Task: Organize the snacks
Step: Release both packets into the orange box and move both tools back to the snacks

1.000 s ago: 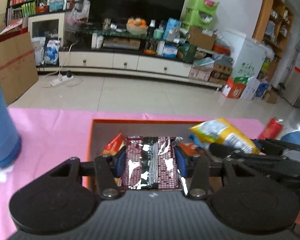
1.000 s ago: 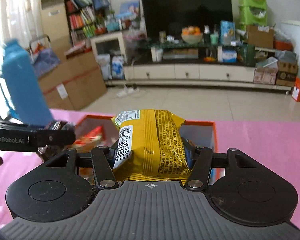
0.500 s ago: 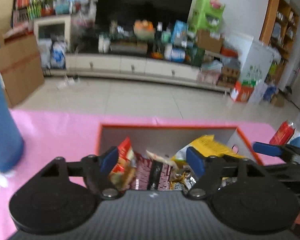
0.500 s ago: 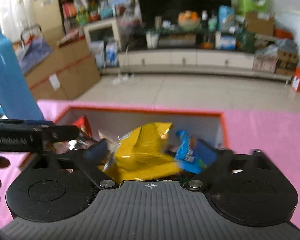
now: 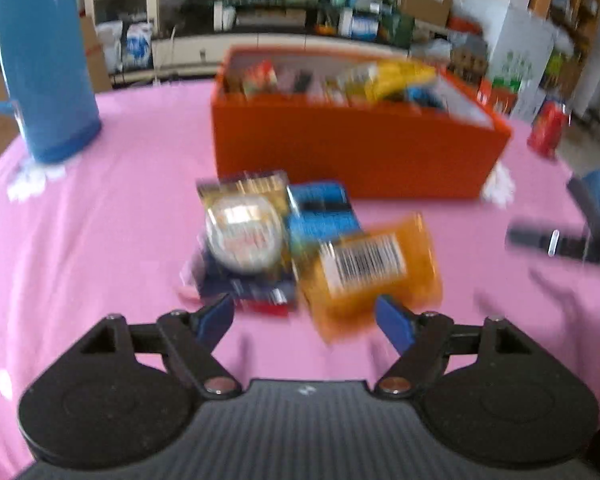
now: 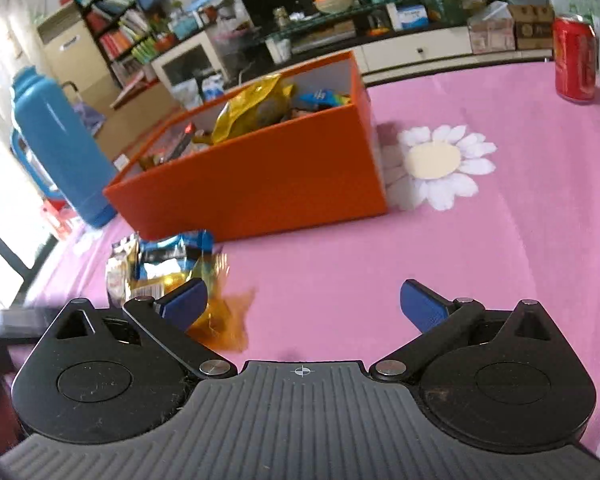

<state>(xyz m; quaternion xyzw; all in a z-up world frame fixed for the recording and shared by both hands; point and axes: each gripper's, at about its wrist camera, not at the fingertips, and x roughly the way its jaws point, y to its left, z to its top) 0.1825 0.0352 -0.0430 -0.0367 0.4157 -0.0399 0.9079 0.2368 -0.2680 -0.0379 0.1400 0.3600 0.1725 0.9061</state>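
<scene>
Orange packet (image 5: 370, 268) lies on the pink cloth (image 5: 100, 240) just ahead of the left gripper (image 5: 304, 316), whose jaws are opening with nothing between them; its long axis runs 8 to 2 o'clock. Touching it at 10 o'clock: a blue packet (image 5: 322, 216) and a round-label packet (image 5: 242, 236). Right gripper (image 6: 302, 306) gapes wide, unladen. Beyond, at 12 o'clock, the orange box (image 5: 352, 148) holds snacks; flask (image 5: 40, 60) at 10, can (image 6: 575, 58) at 2.

Bare pink cloth (image 6: 320, 264) lies open between the right gripper's fingers (image 6: 424, 306); ahead, the orange box (image 6: 260, 176) blocks. Ahead of the left fingers (image 5: 216, 316), packets (image 5: 320, 240), blurred, seemingly three.
</scene>
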